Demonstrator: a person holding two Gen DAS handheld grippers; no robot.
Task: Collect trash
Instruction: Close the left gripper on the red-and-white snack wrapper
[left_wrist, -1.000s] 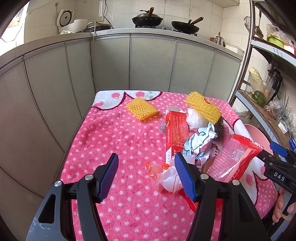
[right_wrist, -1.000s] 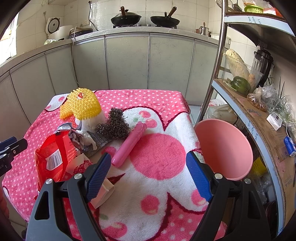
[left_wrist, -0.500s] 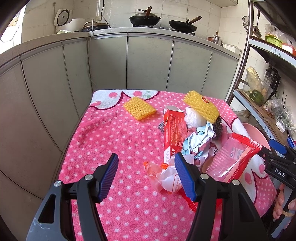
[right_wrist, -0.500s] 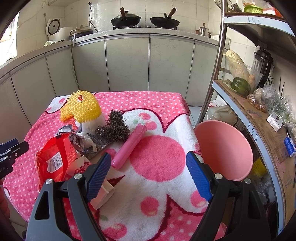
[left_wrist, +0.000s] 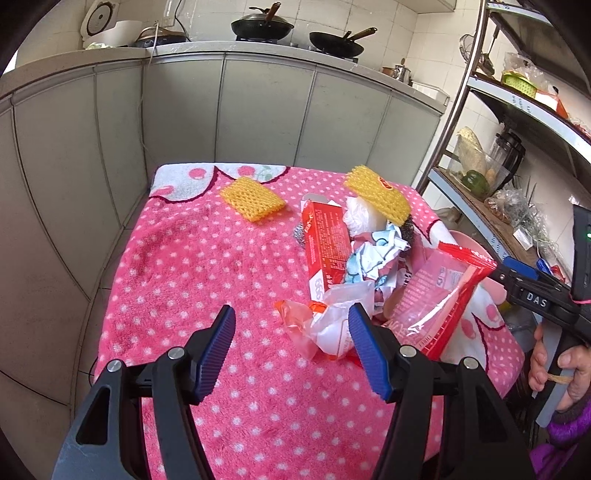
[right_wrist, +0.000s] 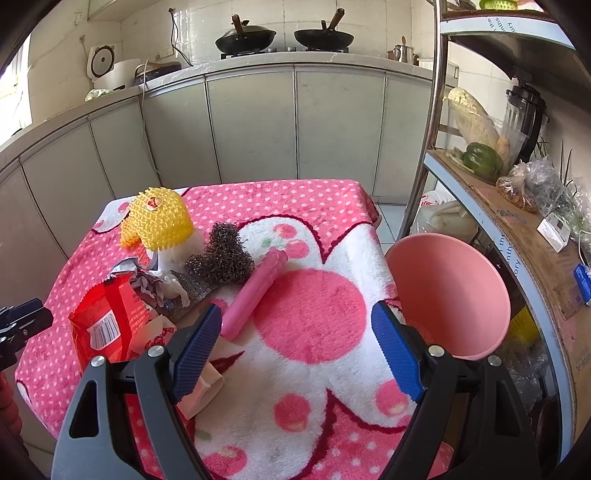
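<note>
Trash lies on a pink dotted tablecloth (left_wrist: 192, 280): a red carton (left_wrist: 327, 245), crumpled foil paper (left_wrist: 373, 254), a clear plastic wrapper (left_wrist: 328, 325), a red snack bag (left_wrist: 432, 295), two yellow foam nets (left_wrist: 253, 199) (left_wrist: 378, 194). My left gripper (left_wrist: 291, 347) is open and empty, just short of the plastic wrapper. My right gripper (right_wrist: 295, 347) is open and empty above the cloth, near a pink tube (right_wrist: 255, 293), a steel scourer (right_wrist: 221, 262) and the red snack bag (right_wrist: 107, 325).
A pink bin (right_wrist: 447, 291) stands off the table's right edge. A metal shelf rack (right_wrist: 517, 206) with vegetables and bags is to the right. Grey kitchen cabinets (left_wrist: 258, 114) stand behind the table. A small beige box (right_wrist: 201, 391) lies by the right gripper's left finger.
Both grippers have drifted slightly; the views shifted a little. Both stay open and empty. No object on the table moved.
</note>
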